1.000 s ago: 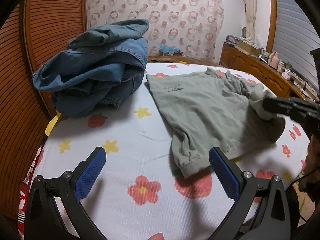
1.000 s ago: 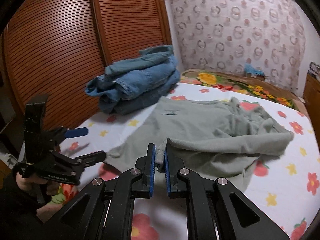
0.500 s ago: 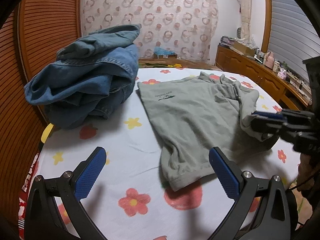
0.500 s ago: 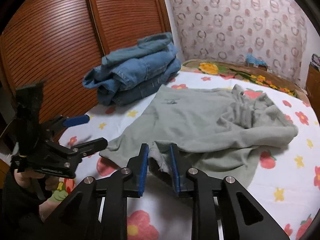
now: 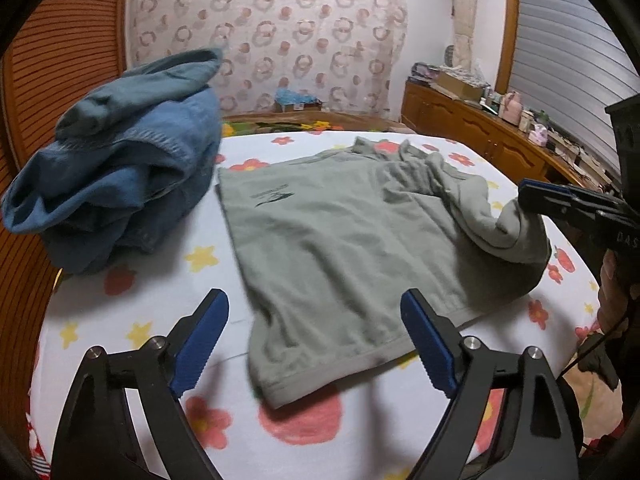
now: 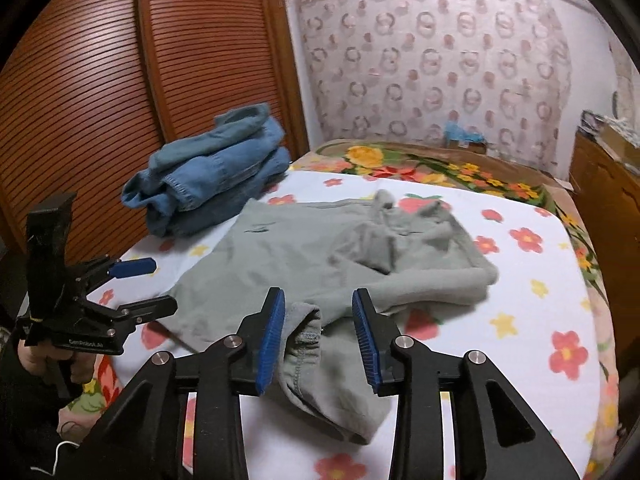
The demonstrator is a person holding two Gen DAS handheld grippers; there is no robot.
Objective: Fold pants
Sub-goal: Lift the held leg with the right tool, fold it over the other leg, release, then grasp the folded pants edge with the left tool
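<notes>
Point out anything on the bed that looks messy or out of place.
The grey pants lie only half tidy: the far right part is bunched in wrinkles, and the near hem stands crumpled between the open right tongs, which have just been opening. The denim pile at the far left corner is folded loosely.

I am in a lived-in bedroom at home: in front of me is a bed (image 5: pixel 132 312) under a white sheet printed with red and yellow flowers, with a darker floral blanket (image 6: pixel 452 168) at its far end. A slatted wooden wardrobe (image 6: pixel 100 80) fills one side, a low wooden cabinet (image 5: pixel 472 132) cluttered with boxes and small bottles runs along the other, and a curtain with ring patterns (image 5: pixel 280 36) covers the back wall. A stack of folded denim clothes (image 5: pixel 120 176) sits on the bed.
</notes>
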